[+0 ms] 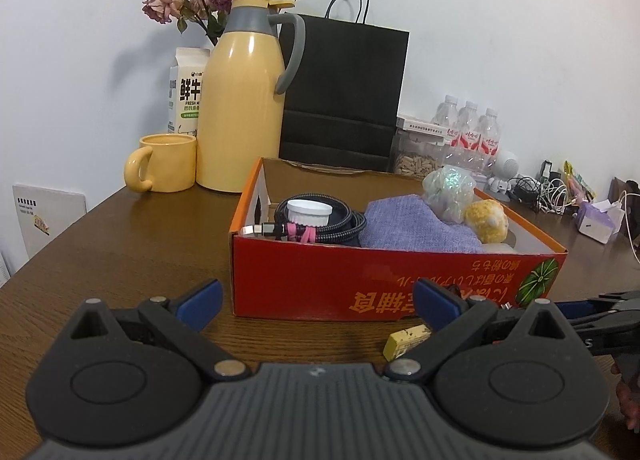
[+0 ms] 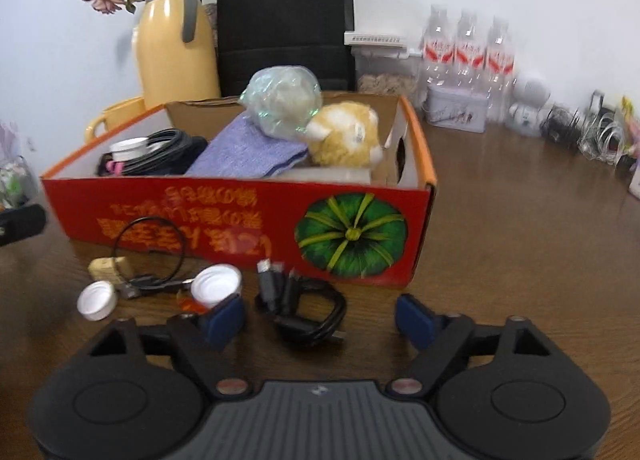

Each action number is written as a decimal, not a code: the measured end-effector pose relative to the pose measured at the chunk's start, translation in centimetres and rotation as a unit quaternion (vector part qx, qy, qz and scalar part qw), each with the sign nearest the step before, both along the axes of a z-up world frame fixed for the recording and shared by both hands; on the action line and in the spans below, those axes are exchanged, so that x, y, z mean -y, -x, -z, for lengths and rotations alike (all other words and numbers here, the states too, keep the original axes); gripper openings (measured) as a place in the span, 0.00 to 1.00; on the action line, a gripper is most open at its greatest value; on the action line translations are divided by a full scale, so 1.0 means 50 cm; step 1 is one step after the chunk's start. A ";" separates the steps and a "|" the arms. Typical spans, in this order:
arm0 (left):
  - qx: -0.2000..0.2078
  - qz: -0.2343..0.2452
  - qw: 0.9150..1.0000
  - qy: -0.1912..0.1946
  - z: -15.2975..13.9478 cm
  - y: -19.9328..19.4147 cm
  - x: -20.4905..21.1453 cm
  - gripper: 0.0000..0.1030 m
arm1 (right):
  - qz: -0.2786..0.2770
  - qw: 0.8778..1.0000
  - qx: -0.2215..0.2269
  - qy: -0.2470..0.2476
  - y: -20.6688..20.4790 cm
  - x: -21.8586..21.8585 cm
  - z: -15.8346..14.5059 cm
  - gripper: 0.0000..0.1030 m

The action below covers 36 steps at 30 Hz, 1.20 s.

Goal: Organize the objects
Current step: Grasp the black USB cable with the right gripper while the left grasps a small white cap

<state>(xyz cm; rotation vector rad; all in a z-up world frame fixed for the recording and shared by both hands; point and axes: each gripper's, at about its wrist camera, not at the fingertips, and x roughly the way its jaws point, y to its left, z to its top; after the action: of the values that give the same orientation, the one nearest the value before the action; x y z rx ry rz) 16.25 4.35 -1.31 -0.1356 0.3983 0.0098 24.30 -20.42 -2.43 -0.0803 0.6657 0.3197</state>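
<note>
Tongs, left [image 1: 316,302] and right [image 2: 320,318], hover spread wide and empty before the red box [image 2: 240,219], which holds purple cloth [image 2: 244,151], coiled cable [image 2: 168,157] and plush toy [image 2: 348,135]

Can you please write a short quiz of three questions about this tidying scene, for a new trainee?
1. True or false: the purple cloth lies inside the red box.
2. Which loose thing lies on the table nearest between the fingers of the right gripper?
A. black cable bundle
B. yellow mug
C. plush toy
3. Fill in: the left gripper is ____ and holds nothing.

Key
1. True
2. A
3. open
</note>
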 end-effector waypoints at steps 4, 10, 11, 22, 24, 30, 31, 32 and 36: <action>-0.001 -0.002 1.000 0.000 0.000 -0.001 0.001 1.00 | -0.013 1.000 0.008 0.000 0.007 -0.006 -0.001 0.50; -0.002 -0.006 1.000 -0.002 0.001 -0.002 0.001 1.00 | -0.015 1.000 0.013 -0.003 0.010 -0.009 -0.004 0.44; -0.003 -0.007 1.000 -0.002 0.002 -0.002 0.001 1.00 | -0.017 1.000 0.015 -0.007 0.012 -0.008 -0.006 0.43; -0.006 -0.012 0.999 -0.031 0.007 -0.003 0.019 1.00 | -0.038 0.990 0.134 -0.018 0.122 -0.013 -0.040 0.41; -0.007 -0.010 0.999 -0.037 0.008 -0.001 0.026 1.00 | -0.042 0.989 0.141 -0.022 0.129 -0.011 -0.044 0.41; -0.023 0.005 0.998 -0.051 0.017 0.010 0.058 1.00 | -0.052 0.987 0.147 -0.032 0.136 -0.011 -0.048 0.41; -0.028 0.012 0.998 -0.056 0.018 0.010 0.067 1.00 | -0.054 0.987 0.148 -0.032 0.138 -0.012 -0.048 0.41; -0.032 0.017 0.998 -0.057 0.020 0.010 0.074 1.00 | -0.054 0.987 0.150 -0.033 0.140 -0.012 -0.046 0.41; -0.062 0.041 0.995 -0.065 0.028 -0.005 0.109 1.00 | -0.057 0.986 0.153 -0.034 0.147 -0.011 -0.047 0.42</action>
<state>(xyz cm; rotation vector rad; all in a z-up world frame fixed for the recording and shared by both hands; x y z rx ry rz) 16.50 -1.10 -2.70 0.0103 0.5263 -0.0365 16.98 -19.87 -0.10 -0.0996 0.3446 0.4297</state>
